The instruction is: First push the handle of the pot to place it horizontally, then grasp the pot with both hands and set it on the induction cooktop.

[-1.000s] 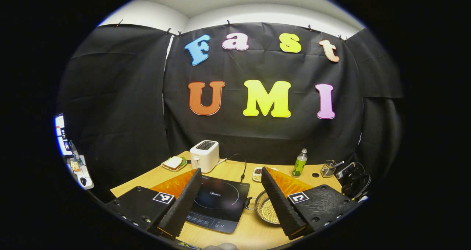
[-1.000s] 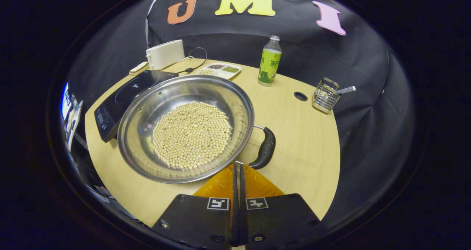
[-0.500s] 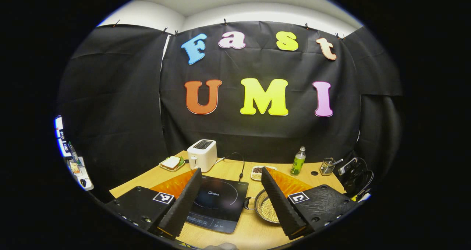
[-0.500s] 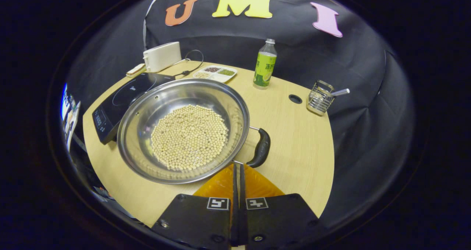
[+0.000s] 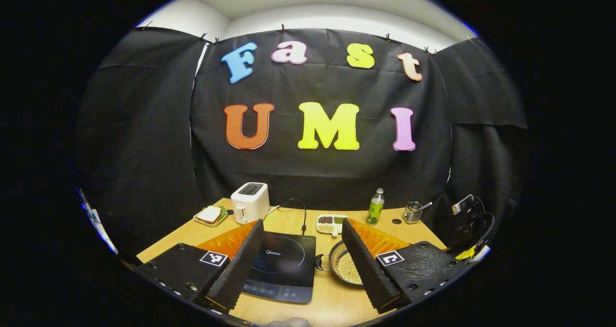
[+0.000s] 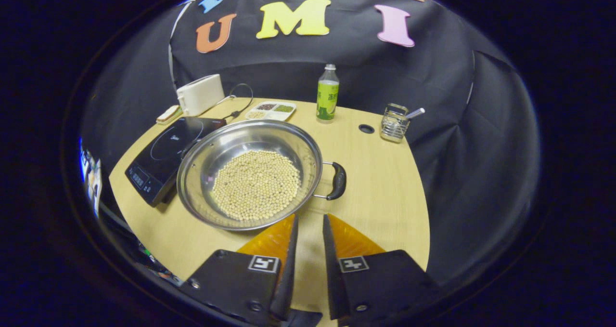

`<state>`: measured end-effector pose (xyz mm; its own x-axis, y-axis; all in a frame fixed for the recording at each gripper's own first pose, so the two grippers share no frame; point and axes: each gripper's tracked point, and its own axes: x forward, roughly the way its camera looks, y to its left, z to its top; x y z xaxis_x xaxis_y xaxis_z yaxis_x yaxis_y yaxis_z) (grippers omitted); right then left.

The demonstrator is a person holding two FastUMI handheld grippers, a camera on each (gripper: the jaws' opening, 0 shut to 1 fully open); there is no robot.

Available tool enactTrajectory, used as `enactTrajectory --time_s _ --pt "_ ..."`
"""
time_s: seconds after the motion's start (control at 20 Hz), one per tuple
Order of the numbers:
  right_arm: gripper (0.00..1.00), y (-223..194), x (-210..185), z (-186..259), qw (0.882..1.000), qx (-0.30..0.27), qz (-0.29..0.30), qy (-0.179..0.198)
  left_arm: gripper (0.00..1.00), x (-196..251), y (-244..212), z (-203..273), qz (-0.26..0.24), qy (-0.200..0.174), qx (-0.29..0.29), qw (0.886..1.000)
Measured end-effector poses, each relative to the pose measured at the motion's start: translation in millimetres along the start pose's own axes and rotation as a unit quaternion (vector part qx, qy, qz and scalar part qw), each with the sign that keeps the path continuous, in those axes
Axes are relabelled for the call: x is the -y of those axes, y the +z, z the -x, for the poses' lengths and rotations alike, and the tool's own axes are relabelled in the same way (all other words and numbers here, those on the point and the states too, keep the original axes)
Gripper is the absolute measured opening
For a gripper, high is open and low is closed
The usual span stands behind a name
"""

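Backed away from the wide, shiny steel pot (image 6: 250, 173) of loose beans beside the black induction cooktop (image 6: 166, 146), right gripper (image 6: 310, 230) now slightly parted, left gripper (image 5: 303, 230) wide open; likely heavy, slippery, so grasp its black side handle (image 6: 338, 181) and the opposite one.

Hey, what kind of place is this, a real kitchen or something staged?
Likely a staged kitchen corner in a cloth-walled booth, not a real kitchen: a wooden table holds an induction cooktop, a toaster and a steel pot of beans.
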<state>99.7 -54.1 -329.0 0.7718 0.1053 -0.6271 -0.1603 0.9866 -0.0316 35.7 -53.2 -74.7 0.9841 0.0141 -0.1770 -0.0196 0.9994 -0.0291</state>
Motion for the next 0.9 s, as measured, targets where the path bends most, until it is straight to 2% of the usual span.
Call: enactTrajectory --time_s 0.05,0.1,0.25,0.45,0.5,0.65,0.9 --pt "0.41 -0.4 -5.3 9.8 1.0 0.009 -0.013 0.004 0.96 -2.3 -1.0 2.3 -0.002 -0.007 0.001 1.0" --pt "0.6 -2.6 -10.4 18.1 1.0 0.014 -0.027 0.004 0.96 -4.3 -3.0 5.0 -0.004 -0.015 0.001 1.0" --pt "0.78 -8.9 -12.2 44.2 0.998 0.033 -0.05 -0.018 0.96 -10.2 -11.8 14.3 -0.009 -0.034 -0.005 0.999" --pt "0.82 -16.5 -31.9 75.6 0.995 0.061 -0.077 -0.002 0.96 -10.9 -33.4 18.7 -0.005 -0.058 -0.02 0.998" --pt "1.0 -27.7 -32.7 73.5 0.996 0.056 -0.072 -0.006 0.96 -11.5 -43.3 16.3 -0.005 -0.06 -0.03 0.998" --pt "1.0 -36.3 -27.0 75.3 0.997 0.046 -0.059 -0.025 0.97 -3.6 -76.9 3.8 0.001 -0.07 -0.066 0.995" --pt "0.98 -32.6 -13.4 42.0 0.996 0.025 -0.087 -0.025 0.96 16.3 -130.8 -39.4 0.017 -0.069 -0.131 0.989"
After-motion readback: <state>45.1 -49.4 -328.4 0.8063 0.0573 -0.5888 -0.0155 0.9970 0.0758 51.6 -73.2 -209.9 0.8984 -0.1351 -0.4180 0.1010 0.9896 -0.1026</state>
